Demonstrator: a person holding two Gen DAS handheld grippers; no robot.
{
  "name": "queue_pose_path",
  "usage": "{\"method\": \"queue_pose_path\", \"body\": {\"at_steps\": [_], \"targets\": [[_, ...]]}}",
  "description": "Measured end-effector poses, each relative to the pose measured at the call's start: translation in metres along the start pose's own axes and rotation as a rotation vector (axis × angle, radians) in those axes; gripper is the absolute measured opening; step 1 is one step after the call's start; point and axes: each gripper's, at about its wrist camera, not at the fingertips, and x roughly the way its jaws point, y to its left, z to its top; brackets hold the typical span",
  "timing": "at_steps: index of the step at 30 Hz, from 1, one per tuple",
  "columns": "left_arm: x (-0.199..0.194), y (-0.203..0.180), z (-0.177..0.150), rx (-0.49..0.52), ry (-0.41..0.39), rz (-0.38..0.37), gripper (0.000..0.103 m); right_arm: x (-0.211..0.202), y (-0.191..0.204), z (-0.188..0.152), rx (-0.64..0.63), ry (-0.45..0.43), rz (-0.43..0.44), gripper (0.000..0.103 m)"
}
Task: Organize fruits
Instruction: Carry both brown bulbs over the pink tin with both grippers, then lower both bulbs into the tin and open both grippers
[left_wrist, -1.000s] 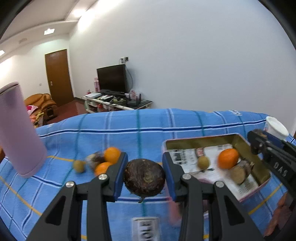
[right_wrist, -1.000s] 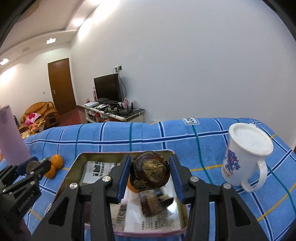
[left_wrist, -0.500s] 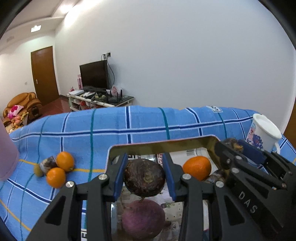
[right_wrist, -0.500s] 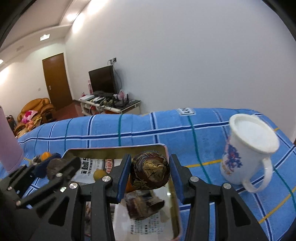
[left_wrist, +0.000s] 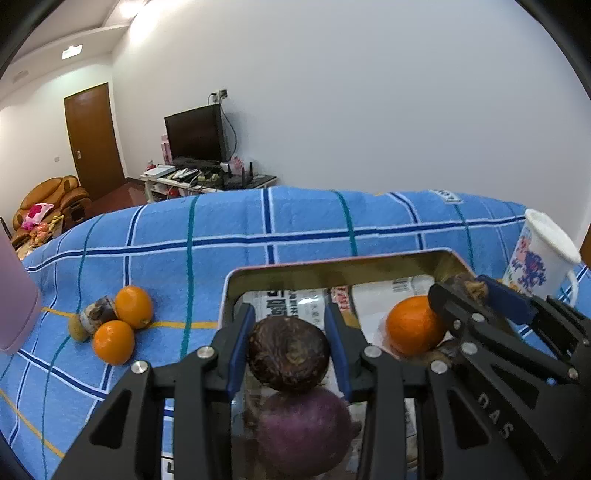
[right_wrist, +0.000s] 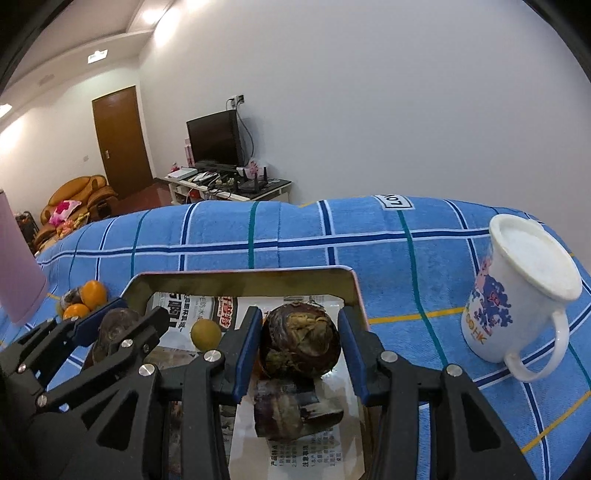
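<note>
My left gripper (left_wrist: 288, 332) is shut on a dark brown round fruit (left_wrist: 289, 356), held just above a purple fruit (left_wrist: 303, 435) that lies in the newspaper-lined metal tray (left_wrist: 332, 266). An orange (left_wrist: 410, 325) sits in the tray to the right. My right gripper (right_wrist: 300, 322) is shut on a mottled brown fruit (right_wrist: 301, 347) over the tray's right half (right_wrist: 243, 275), above a brown chunk (right_wrist: 295, 413). A small yellow-green fruit (right_wrist: 205, 334) lies between the two grippers. Each gripper shows in the other's view, the fruit still between its pads.
Two oranges (left_wrist: 123, 326), a brown fruit (left_wrist: 96, 314) and a small green one huddle on the blue checked cloth left of the tray. A white printed mug (right_wrist: 524, 295) stands to the tray's right. A pink tumbler (left_wrist: 14, 295) stands at the far left.
My left gripper carried its fruit rightward from over the cloth to over the tray. The right gripper sank a little toward the tray, its fruit still gripped.
</note>
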Motion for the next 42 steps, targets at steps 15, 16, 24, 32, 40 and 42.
{"method": "queue_pose_path", "body": {"at_steps": [15, 16, 24, 32, 40, 42], "targets": [[0.005, 0.013, 0.001, -0.047, 0.023, -0.019, 0.053, 0.009, -0.018, -0.002, 0.176, 0.045, 0.223, 0.046], [0.004, 0.013, 0.001, -0.038, 0.022, -0.037, 0.064, 0.008, -0.02, -0.002, 0.193, 0.043, 0.243, 0.05], [-0.018, -0.01, -0.003, 0.101, -0.092, 0.028, 0.097, -0.012, -0.01, 0.0, 0.158, -0.04, 0.247, 0.055], [-0.022, 0.02, 0.0, -0.025, -0.075, 0.003, 0.097, -0.037, -0.015, -0.002, 0.188, -0.197, 0.115, 0.069], [-0.037, 0.061, -0.01, -0.095, -0.098, 0.055, 0.098, -0.047, 0.0, -0.012, 0.123, -0.28, 0.09, 0.069], [-0.039, 0.071, -0.012, -0.094, -0.095, 0.076, 0.098, -0.051, 0.008, -0.013, 0.082, -0.304, 0.075, 0.069]]}}
